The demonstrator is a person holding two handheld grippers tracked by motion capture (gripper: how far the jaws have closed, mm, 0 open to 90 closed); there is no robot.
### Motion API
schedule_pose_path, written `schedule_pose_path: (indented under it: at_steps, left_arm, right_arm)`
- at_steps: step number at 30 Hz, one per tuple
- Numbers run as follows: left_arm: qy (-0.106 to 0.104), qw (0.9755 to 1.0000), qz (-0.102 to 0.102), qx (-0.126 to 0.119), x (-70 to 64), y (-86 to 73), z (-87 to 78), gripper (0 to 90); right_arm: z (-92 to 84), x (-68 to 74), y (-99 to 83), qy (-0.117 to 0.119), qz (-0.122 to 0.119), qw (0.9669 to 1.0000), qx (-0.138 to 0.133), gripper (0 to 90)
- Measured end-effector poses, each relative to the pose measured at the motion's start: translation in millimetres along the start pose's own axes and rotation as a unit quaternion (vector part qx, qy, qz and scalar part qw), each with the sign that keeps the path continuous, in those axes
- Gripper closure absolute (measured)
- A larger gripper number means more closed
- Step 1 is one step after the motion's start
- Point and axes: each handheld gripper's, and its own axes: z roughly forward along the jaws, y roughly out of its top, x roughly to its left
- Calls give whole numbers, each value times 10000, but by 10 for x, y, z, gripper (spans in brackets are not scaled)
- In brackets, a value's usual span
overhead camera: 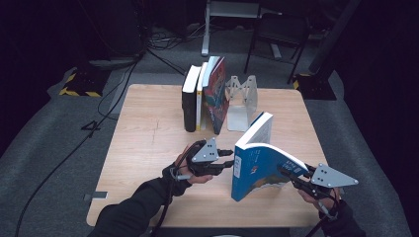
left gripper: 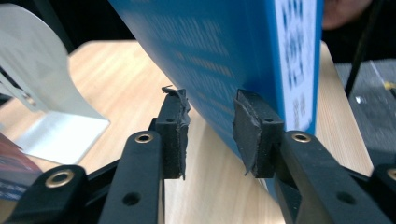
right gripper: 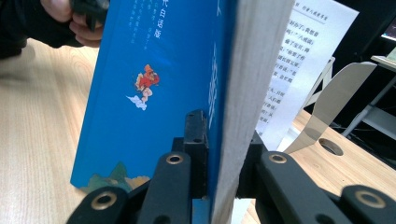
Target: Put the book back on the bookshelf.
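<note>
While the right gripper's [overhead camera: 291, 176] fingers [right gripper: 196, 135] pinch the blue book [overhead camera: 259, 165] through its front cover and page block near the fore-edge, the book stands on its lower edge on the near right part of the table [overhead camera: 148, 143], tilted, with its back cover hanging open towards the far side. The left gripper [overhead camera: 228, 159] sits just left of the spine, and its fingers [left gripper: 173, 133] are spread a little: in the left gripper view one pad lies against the blue cover by the spine, the other stands apart from it, so I judge that it isn't gripping the book.

Farther off, three books [overhead camera: 205, 94] stand in a row near the far edge, leaning, with a white metal bookend [overhead camera: 242, 101] just to their right. The blue book is well apart from them. So the lifting and steadying look done; what is left, I'd say, is closing the book, carrying it to the row and setting it upright beside the others.
</note>
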Motion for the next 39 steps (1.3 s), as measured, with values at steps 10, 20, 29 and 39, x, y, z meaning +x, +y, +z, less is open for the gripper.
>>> schedule_pose_path:
  at_steps: [10,20,29,39]
  left_arm:
    - [-114,9987,-79,485,-171,-185,35,498]
    - [-446,9957,84,811,-478,-226,360,320]
    - [-1,9990,-191,396,-414,-126,497,322]
    - [203,9992,-3,356,-407,-67,492,464]
  right_arm:
    - [-48,33,-19,31,-39,10000,0,790]
    - [-59,54,-23,14,-76,10000,14,788]
    - [-56,70,-49,-81,-83,9999,59,774]
    - [-36,48,-125,-364,-60,9990,248,662]
